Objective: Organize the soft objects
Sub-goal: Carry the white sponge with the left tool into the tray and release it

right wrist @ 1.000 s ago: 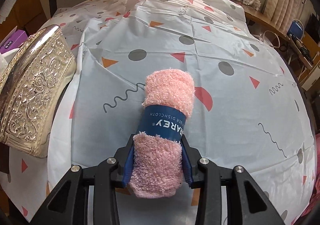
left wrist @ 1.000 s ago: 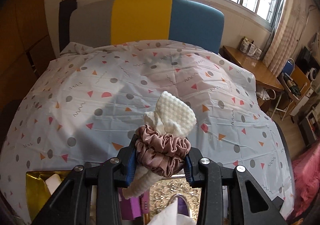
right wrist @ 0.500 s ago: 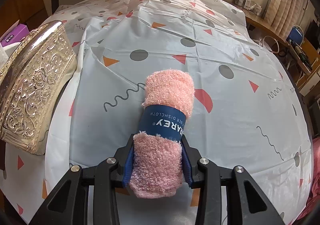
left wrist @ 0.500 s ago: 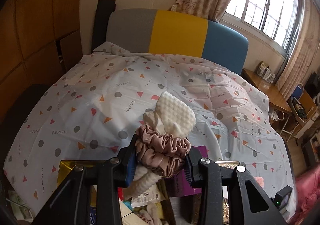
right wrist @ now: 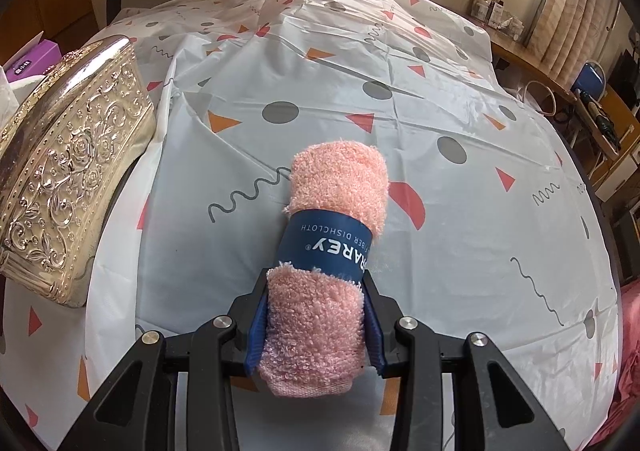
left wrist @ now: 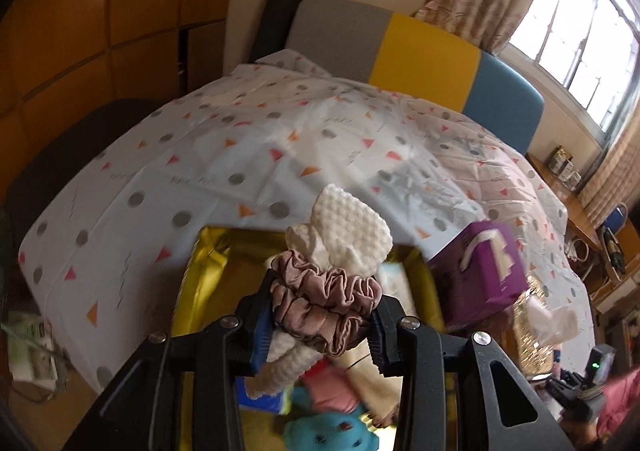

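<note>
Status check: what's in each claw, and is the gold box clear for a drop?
Left claw shut on scrunchie and white cloth, above gold box. Right claw shut on pink towel. Box already holds a blue plush toy and other items.

Your right gripper [right wrist: 316, 325] is clamped on a rolled, fluffy pink dishcloth [right wrist: 326, 247] with a dark blue paper band, above the white plastic sheet [right wrist: 440, 211] patterned with triangles. To its left sits an ornate, embossed gold box [right wrist: 68, 175], possibly metal.
</note>
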Available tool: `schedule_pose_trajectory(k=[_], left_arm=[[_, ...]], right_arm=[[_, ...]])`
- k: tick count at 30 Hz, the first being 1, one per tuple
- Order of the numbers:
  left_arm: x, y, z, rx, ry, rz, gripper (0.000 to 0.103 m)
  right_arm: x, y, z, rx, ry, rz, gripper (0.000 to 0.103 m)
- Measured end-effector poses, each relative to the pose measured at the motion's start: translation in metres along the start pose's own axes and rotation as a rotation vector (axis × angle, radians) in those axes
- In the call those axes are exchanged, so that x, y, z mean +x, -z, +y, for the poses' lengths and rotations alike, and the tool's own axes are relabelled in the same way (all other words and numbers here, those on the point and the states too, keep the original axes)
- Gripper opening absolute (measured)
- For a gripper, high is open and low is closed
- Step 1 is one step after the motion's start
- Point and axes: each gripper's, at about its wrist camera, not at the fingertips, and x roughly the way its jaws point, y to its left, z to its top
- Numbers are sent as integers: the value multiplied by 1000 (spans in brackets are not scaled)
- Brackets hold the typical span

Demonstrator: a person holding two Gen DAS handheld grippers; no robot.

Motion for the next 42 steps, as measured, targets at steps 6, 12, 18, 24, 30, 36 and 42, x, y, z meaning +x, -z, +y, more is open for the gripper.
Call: schedule_pose_trajectory(k=[6,12,18,24,30,36,42], left_arm=[[1,48,54,-91,-57,56,39],[26,64,65,-117,-70,117,39],[64,41,49,-99,-79,126,42],[110,27,48,-161,-117,199,53],[109,30,46,-147,-174,188,65],[54,39,32,-36,-198,23,74],[10,50,26,15,-195,-81,74]], right_arm=[[-1,1,1,-5,2,-7,40],[-1,2,1,-8,7,-13,40],[-2,4,1,-1,10,-20,40],[-3,5,1,3,17,-27,40],[-3,5,0,1,16,-29,40],[-3,5,1,-2,19,-28,40],[-3,5,1,-6,25,-30,40]])
